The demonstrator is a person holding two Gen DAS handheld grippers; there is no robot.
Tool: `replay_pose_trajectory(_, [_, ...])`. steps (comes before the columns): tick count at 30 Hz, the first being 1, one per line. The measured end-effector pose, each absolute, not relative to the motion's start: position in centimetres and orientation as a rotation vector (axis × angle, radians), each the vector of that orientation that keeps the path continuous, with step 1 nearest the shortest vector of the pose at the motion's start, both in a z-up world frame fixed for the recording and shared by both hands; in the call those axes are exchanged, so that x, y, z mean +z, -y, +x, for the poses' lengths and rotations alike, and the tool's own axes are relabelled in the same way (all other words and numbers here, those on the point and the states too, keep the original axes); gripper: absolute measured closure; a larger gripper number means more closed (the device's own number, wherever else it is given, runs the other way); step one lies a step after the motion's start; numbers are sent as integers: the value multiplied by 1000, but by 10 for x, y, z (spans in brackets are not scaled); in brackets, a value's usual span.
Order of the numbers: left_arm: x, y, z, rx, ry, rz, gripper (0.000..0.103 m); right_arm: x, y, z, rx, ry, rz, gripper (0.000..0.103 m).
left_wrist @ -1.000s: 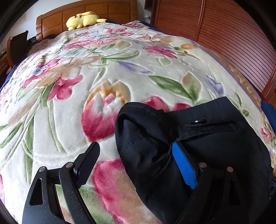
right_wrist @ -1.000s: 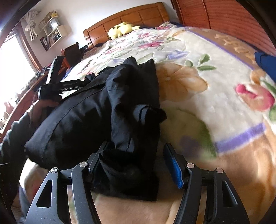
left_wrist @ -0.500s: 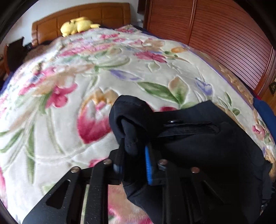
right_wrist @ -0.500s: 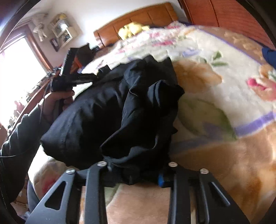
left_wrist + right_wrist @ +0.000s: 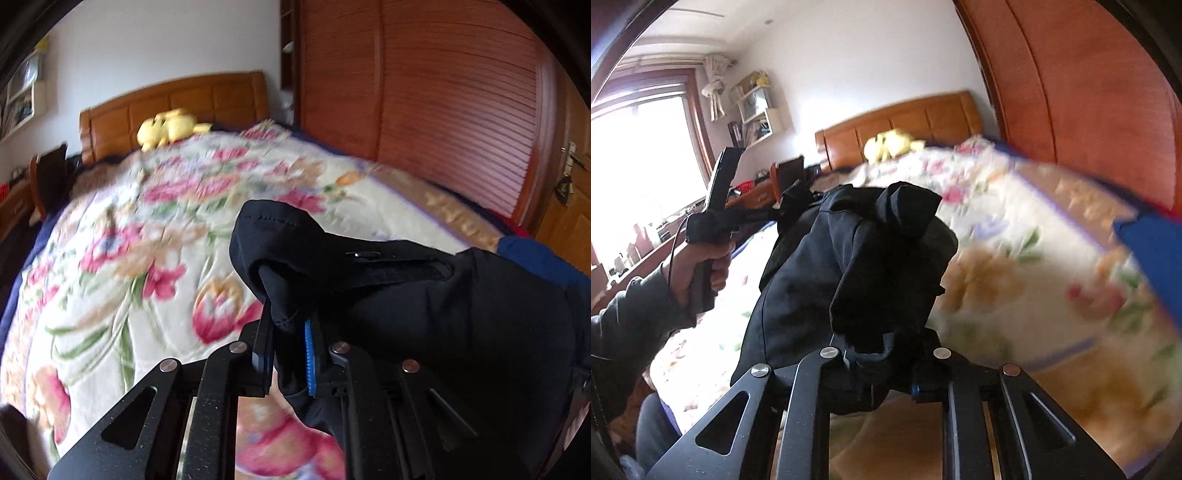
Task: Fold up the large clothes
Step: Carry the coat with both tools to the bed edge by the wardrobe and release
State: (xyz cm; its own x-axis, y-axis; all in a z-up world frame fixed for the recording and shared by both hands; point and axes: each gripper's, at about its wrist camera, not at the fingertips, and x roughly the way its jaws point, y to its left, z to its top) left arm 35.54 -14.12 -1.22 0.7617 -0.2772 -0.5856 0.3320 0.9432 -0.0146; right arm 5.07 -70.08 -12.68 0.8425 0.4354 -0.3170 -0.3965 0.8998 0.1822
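Observation:
A large black garment hangs bunched above the floral bed cover. My left gripper is shut on a folded corner of it, with a pocket seam and button beside the fingers. My right gripper is shut on another bunched part of the black garment, which rises in front of the lens. In the right wrist view the left gripper is at the left, held by a hand, with cloth stretched from it.
A wooden headboard with a yellow plush toy stands at the bed's far end. A slatted wooden wardrobe runs along the right. A blue cloth lies at the bed's right edge. A window and shelves are on the left.
Both grippers closed on the black garment and lifted it off the bed. The views tilted up toward the headboard and wall.

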Motion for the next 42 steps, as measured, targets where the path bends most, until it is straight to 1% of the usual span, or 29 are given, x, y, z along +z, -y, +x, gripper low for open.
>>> replay_pose_trajectory(6, [29,219,343,-428,-545,119,89,-74,772,26,309,-250,-7,86])
replay_pose_trajectory(12, [66,341,334,-580,-474,170,89,-32,883,-8,115,-182,-38,86])
replay_pose_trajectory(15, [76,410,331,-656,-459,205,89,-26,926,-28,21,-171,-57,86])
replay_pose_trajectory(20, [61,515,326,-768,-489,273,89,-47,997,-48,-137,-227,0,86])
replay_pose_trajectory(23, [26,559,323,-783,-554,350,89,-80,1024,-40,-211,-308,38,86])
replay_pose_trajectory(25, [3,570,318,-793,-580,398,89,-107,1037,-32,-245,-379,73,86])
replay_pose_trajectory(27, [-9,563,316,-812,-598,377,78,-120,1043,-23,-258,-421,104,86])
replay_pose_trajectory(28, [-11,557,316,-839,-616,356,76,-124,1049,-23,-262,-425,127,85])
replay_pose_trajectory(30, [-15,541,315,-856,-647,338,68,-120,1058,-21,-263,-414,166,81])
replay_pose_trajectory(31, [-16,536,312,-859,-653,341,68,-117,1061,-21,-258,-405,186,77])
replay_pose_trajectory(32, [-18,528,308,-865,-659,339,68,-114,1063,-15,-273,-405,194,69])
replay_pose_trajectory(34, [-21,513,298,-874,-669,335,67,-110,1047,-15,-334,-398,156,58])
replay_pose_trajectory(39, [-26,484,279,-867,-669,310,66,-88,1019,-31,-397,-357,92,41])
replay_pose_trajectory(42, [-23,467,269,-874,-658,293,66,-73,992,-49,-449,-309,27,35])
